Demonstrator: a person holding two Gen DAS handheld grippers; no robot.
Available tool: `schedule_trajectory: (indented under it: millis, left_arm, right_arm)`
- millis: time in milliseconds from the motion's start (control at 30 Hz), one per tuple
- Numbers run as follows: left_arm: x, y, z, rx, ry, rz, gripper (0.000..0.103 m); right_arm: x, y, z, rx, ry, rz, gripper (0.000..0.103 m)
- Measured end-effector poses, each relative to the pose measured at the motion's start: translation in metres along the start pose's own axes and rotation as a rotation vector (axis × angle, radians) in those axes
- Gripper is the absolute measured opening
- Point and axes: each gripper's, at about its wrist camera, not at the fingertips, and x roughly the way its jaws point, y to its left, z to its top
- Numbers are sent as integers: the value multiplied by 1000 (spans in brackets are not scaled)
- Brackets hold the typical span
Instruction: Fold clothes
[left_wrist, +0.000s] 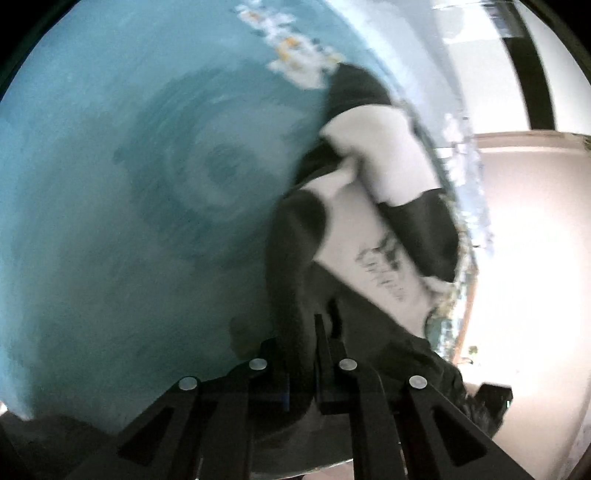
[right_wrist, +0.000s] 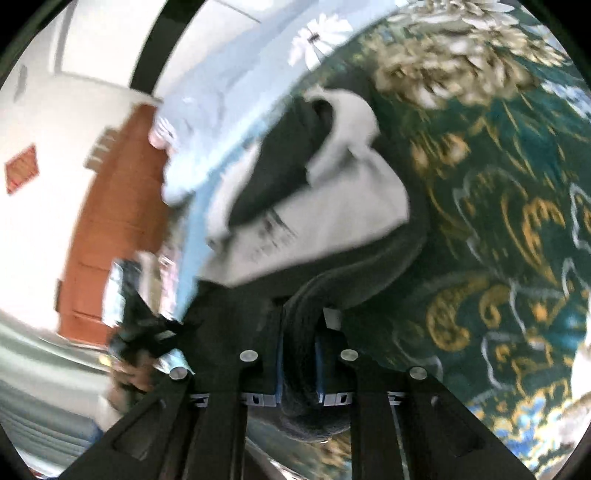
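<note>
A black and white garment (left_wrist: 373, 229) with dark print on its white panel lies along the edge of a teal bedspread (left_wrist: 110, 184). My left gripper (left_wrist: 301, 350) is shut on a fold of its black fabric. In the right wrist view the same garment (right_wrist: 332, 206) lies on a dark green bedspread with gold patterns (right_wrist: 498, 221). My right gripper (right_wrist: 299, 332) is shut on a black ribbed edge of the garment. Both views are blurred by motion.
The bed edge (left_wrist: 461, 229) runs just right of the garment, with bright floor beyond it. An orange-brown wooden door (right_wrist: 110, 229) and a white wall stand at the left of the right wrist view. Pale blue bedding (right_wrist: 207, 122) lies at the bed's far edge.
</note>
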Motion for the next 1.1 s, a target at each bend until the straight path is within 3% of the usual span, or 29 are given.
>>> schedule_trajectory:
  millis: [167,367,500,600,667,833,967,1100]
  left_arm:
    - [-7,-22,48,-38,-23,-84,9]
    - [5,-47,114,-63,-92,-116,9]
    - [29,-41,135,-93,-86,-78,12]
    - [35,-28,132,-87,-80,-86,16]
    - [34,-20,127,-80,-70,-101,32]
    - [30,-17,106,-4,-53,-119,59]
    - [36,-27,91,95,-65,-77,59]
    - [35,-37,80,189,-93,-53,57]
  right_arm:
    - [4,12,56,42,-58,79,11]
    - [20,13,136,89,-141,28,11]
    - [35,5,172,126,-152,-30,11]
    - [48,-10,177,159,-120,-77,11]
    - [53,-19,178,178,-108,-92,11]
    - [52,-30,178,192,-76,-123,16]
    - [48,-25,176,145,-41,-119,41]
    - [55,-14,170,27,6,-185,43]
